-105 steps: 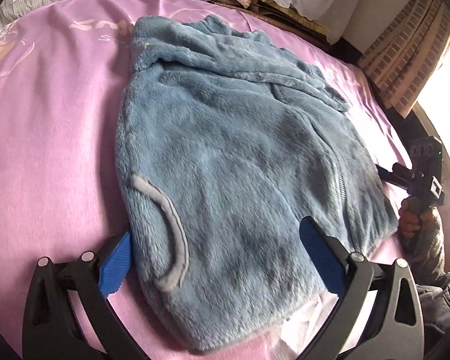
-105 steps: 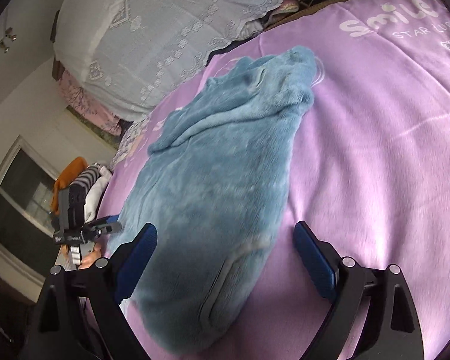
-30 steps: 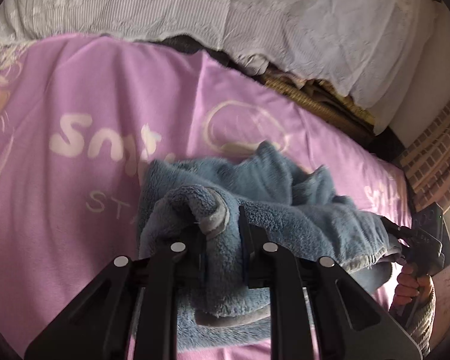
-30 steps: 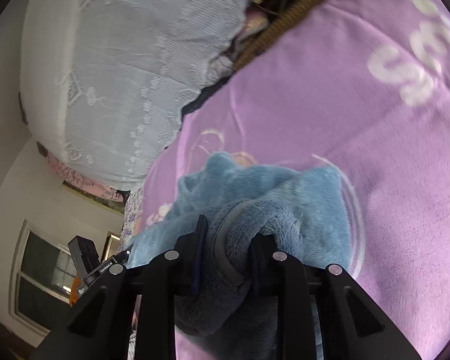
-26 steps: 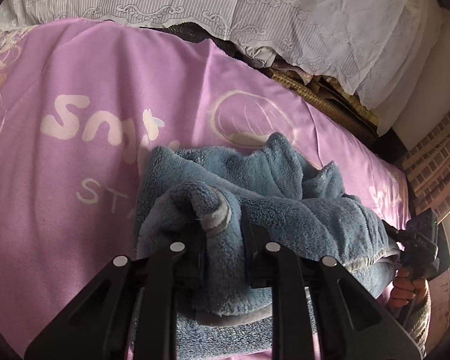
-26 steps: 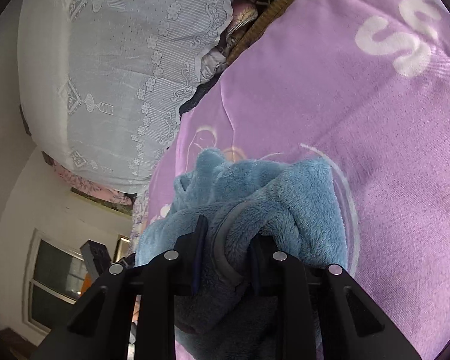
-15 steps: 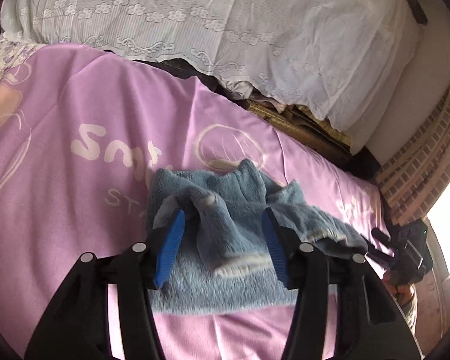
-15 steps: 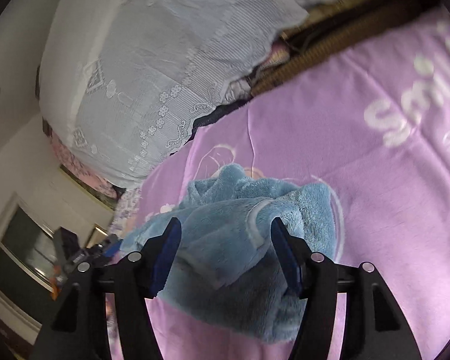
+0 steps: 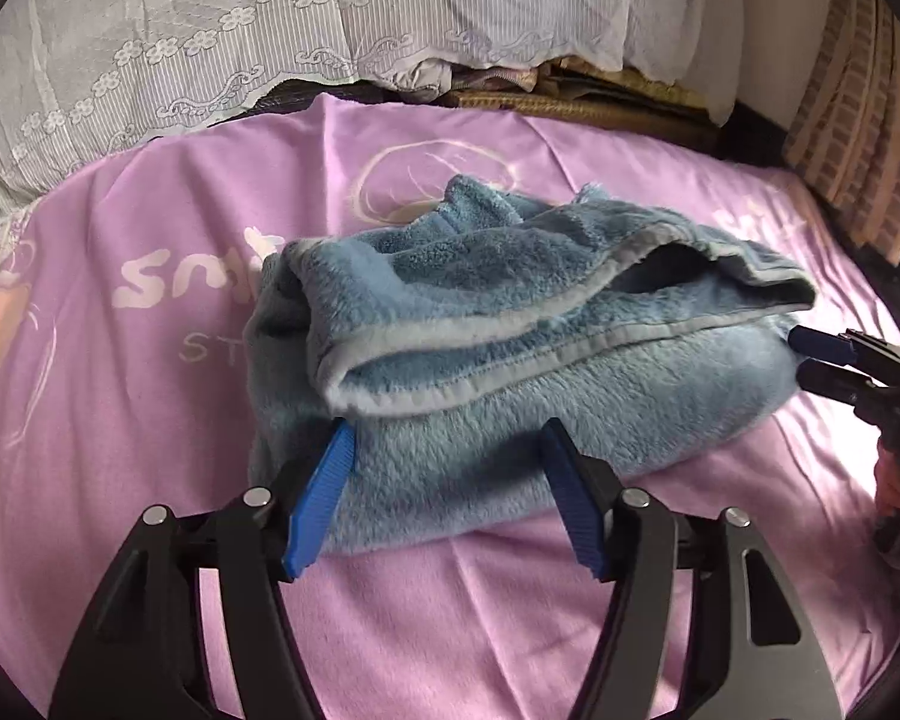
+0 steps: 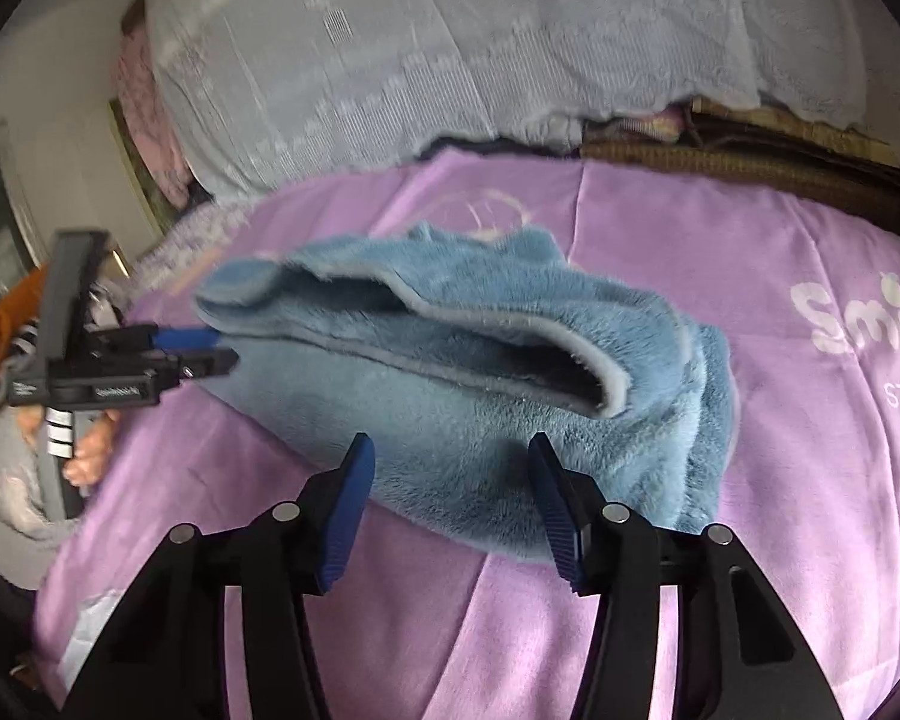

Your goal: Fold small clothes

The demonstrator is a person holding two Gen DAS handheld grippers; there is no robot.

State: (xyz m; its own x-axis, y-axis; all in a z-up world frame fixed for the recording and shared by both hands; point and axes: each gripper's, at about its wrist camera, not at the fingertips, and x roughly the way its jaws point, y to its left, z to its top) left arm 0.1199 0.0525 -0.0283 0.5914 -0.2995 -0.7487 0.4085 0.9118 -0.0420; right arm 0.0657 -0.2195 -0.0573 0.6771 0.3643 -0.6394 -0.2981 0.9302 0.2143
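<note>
Blue fleece garment (image 9: 510, 372) lies folded over on the purple bedsheet (image 9: 150, 420), and you hold nothing of it. Its long axis runs across the bed from your left side to your right, the doubled part facing you and the grey-trimmed hem (image 9: 480, 342) lying on top. That hem gapes into a dark pocket-like mouth (image 9: 666, 270); whether anything sits inside is hard to say. The pile is thick, plush and a little rumpled, with loose folds bunched at the far edge. Your left claw (image 9: 444, 498) stands with its blue pads (image 9: 321, 498) apart, just in front of the near edge. Your right claw (image 10: 450, 504) is likewise spread wide and free of the cloth (image 10: 480, 372), near its own end of the bundle. White lace bedding (image 9: 270, 30) is heaped behind the sheet
</note>
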